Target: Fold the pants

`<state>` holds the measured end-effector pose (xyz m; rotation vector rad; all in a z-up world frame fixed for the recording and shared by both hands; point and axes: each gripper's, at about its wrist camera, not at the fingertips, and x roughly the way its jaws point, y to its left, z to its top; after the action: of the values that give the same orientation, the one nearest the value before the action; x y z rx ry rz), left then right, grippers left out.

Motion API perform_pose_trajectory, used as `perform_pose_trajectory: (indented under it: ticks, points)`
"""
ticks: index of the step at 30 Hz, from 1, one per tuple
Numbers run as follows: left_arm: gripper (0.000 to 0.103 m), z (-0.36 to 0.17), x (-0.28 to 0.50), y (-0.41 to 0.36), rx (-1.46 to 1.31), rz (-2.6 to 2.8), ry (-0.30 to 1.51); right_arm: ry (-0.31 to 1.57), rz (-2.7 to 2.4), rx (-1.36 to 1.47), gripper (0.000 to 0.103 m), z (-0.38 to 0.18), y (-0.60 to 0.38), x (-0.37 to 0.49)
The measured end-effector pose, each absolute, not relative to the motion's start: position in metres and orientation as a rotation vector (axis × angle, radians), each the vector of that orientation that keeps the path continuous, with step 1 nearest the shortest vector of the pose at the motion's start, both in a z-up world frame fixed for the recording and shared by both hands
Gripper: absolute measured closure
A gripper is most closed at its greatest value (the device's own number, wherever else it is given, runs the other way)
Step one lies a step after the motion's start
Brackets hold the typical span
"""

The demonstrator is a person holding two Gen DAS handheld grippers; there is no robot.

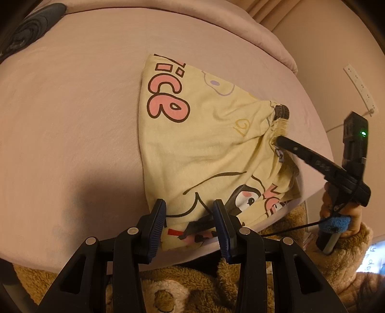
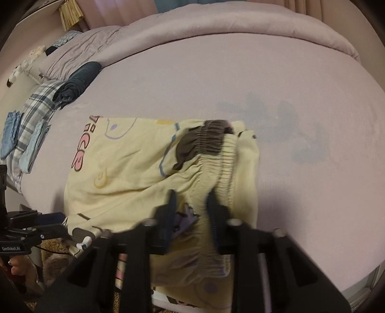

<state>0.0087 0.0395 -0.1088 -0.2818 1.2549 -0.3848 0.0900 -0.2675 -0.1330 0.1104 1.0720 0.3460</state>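
Observation:
Pale yellow cartoon-print pants [image 1: 204, 144] lie folded on the pink bed near its front edge; they also fill the middle of the right wrist view [image 2: 134, 168]. The elastic waistband [image 2: 216, 154] is bunched on top at the right. My left gripper [image 1: 190, 211] is open, its fingers standing over the near hem of the pants. My right gripper [image 2: 191, 202] has its jaws apart around the gathered waistband cloth, slightly blurred. In the left wrist view the right gripper [image 1: 281, 125] reaches in from the right to the waistband.
The pink bedsheet [image 1: 72, 120] stretches to the left and far side. A dark folded garment [image 2: 79, 79], plaid cloth [image 2: 38, 106] and blue items [image 2: 9, 134] lie at the bed's left. A rolled duvet [image 2: 240, 21] runs along the back.

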Motion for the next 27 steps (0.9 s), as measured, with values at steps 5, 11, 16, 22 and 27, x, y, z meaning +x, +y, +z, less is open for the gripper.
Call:
perform_pose_trajectory:
  ticks: [5,11,16,22,27]
  points:
    - [0.065,-0.102,0.009,0.053,-0.335,-0.397,1.266,0.997,0.422,0.251,0.098,-0.091,-0.292,0.067]
    - [0.065,-0.090,0.011,0.061,-0.336,-0.369,1.237,0.988,0.424,0.322,0.098,-0.085,-0.311,0.044]
    - [0.065,-0.107,0.014,0.050,-0.291,-0.362,1.291,1.119,0.336,0.344,0.098,-0.131,-0.326,0.050]
    - [0.065,-0.122,0.012,0.043,-0.302,-0.351,1.317,1.110,0.333,0.393,0.097,-0.123,-0.338,0.048]
    - [0.068,-0.125,0.010,0.044,-0.300,-0.325,1.301,1.094,0.306,0.309,0.094,-0.109,-0.332,0.046]
